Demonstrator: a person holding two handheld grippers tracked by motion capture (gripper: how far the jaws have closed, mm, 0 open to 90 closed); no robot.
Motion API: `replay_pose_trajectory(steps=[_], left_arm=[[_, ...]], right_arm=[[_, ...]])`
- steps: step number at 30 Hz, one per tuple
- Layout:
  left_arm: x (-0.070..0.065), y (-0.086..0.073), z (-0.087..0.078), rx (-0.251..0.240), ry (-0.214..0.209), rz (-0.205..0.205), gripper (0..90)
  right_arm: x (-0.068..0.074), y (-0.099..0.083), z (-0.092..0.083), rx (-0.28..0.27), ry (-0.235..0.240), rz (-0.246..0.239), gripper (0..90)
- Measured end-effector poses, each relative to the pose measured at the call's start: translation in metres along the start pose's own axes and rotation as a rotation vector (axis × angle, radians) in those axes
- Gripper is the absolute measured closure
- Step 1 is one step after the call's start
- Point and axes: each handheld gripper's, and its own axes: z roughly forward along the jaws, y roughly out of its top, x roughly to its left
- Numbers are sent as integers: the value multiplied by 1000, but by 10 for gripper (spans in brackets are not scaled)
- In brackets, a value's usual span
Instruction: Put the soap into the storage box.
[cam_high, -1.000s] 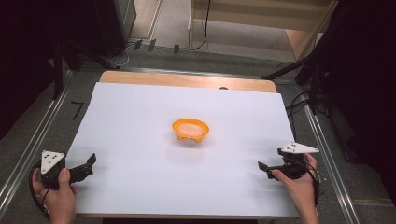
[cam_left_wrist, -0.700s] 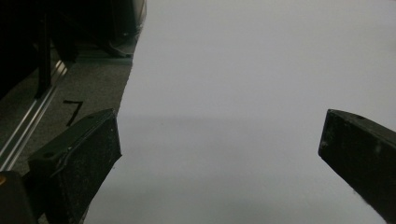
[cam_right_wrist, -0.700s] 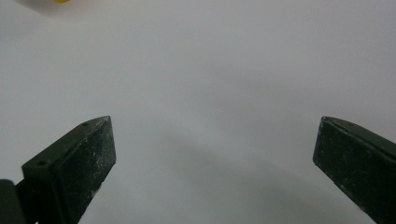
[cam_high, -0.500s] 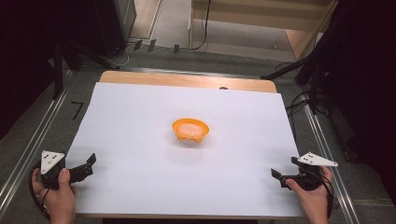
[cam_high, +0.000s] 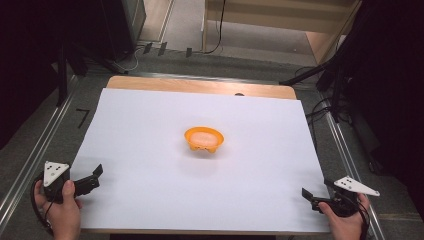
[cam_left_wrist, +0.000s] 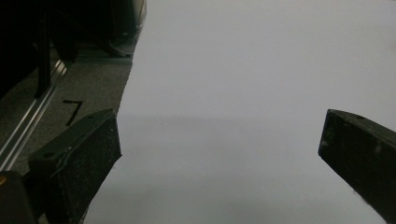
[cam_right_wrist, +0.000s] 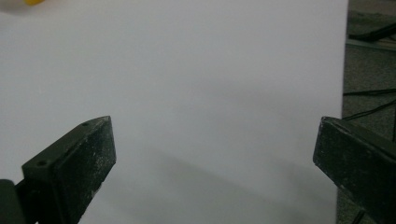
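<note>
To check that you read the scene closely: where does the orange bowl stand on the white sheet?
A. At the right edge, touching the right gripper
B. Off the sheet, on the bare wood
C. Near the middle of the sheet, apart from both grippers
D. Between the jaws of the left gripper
C: the orange bowl stands near the middle of the white sheet, while the left gripper and right gripper sit at the near corners, jaws open and empty.
</note>
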Motion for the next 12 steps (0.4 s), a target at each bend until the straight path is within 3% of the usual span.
replay_pose_trajectory(steps=[3, 8, 12], left_arm=[[0, 0, 0, 2, -1, 2, 0], [1, 0, 0, 0, -2, -5, 0], [0, 0, 0, 3, -2, -1, 0]], right_arm=[[0, -4, -7, -38, -24, -2, 0], [1, -9, -7, -66, -11, -14, 2], [1, -9, -6, -57, -15, -20, 2]])
